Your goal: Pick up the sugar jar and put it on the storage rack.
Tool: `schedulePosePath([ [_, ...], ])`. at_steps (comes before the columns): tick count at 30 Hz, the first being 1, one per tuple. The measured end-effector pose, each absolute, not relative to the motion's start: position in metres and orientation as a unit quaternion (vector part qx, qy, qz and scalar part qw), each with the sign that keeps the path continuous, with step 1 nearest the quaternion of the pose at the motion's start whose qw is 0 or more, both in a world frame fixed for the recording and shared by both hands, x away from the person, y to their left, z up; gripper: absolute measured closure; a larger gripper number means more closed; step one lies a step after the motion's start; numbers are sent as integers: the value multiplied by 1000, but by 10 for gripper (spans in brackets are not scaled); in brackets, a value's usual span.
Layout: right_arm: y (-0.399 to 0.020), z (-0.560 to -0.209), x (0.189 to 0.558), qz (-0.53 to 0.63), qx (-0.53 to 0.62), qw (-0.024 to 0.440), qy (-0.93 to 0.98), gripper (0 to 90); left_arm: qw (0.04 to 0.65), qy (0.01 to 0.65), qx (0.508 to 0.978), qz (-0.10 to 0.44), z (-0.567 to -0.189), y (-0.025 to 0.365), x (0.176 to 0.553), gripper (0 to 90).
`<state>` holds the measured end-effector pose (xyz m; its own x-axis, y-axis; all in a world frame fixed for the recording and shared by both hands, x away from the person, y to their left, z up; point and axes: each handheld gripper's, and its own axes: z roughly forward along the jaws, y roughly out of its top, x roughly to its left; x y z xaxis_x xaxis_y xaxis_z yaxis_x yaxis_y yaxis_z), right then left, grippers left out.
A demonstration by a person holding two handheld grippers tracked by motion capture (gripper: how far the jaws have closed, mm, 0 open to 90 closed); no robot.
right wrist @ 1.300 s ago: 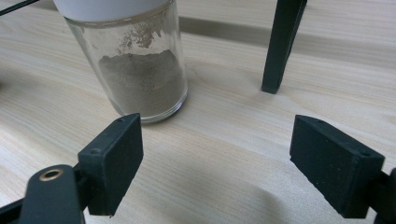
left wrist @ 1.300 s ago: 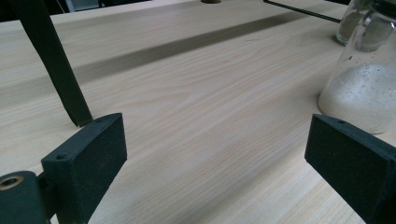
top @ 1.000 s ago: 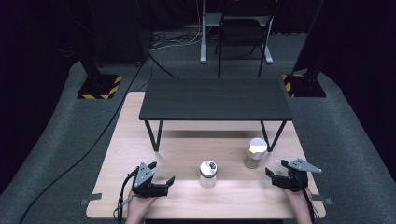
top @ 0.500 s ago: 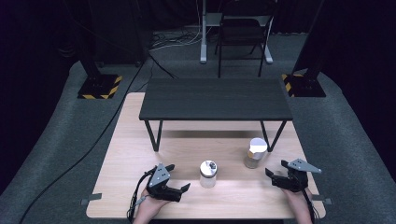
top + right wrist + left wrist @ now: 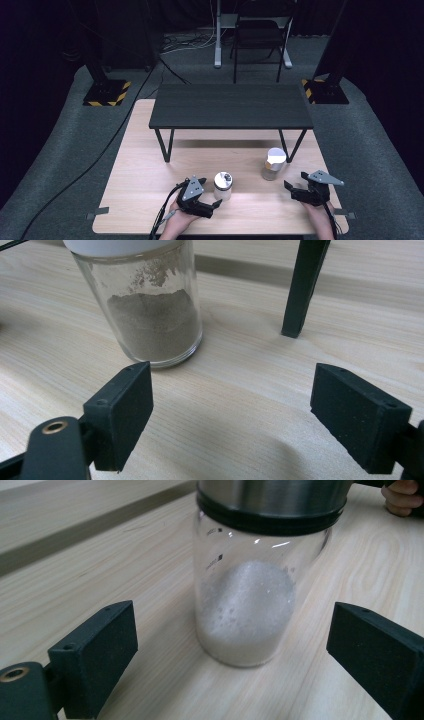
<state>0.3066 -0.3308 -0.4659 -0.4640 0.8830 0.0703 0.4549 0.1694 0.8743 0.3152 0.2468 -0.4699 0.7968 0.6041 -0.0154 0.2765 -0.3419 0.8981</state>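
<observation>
While the left gripper (image 5: pixel 209 192) stands with jaws spread wide and holding nothing, a clear glass jar with a steel lid (image 5: pixel 252 575), part-filled with white powder, stands upright between them, lower centre of the high view. Lower right, the right gripper (image 5: pixel 296 182) gapes empty near a white-capped glass jar of brown powder (image 5: pixel 145 305).

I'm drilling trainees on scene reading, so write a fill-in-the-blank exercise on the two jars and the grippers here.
1. The clear glass jar with the steel lid holds a ____ powder.
2. The glass jar with the white lid holds a ____ powder.
3. The left gripper has its jaws ____ on either side of the steel-lidded jar, touching nothing.
4. Both jars stand on the pale ____ table.

Missing words: white; brown; open; wooden
</observation>
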Motion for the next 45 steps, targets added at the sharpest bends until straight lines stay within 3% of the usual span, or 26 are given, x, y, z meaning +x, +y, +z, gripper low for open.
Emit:
schedulePosePath([
  [13,-331,-466,307,451,460,236,728,163,495,281,806,165,-468,217,324,100],
  [20,-331,-466,307,452,460,234,728,163,510,286,794,165,-472,216,326,297],
  [37,-332,-466,307,452,460,234,728,163,514,281,793,169,-462,223,323,311],
  [45,-332,-465,308,452,459,232,729,164,516,273,789,193,-429,234,316,311],
])
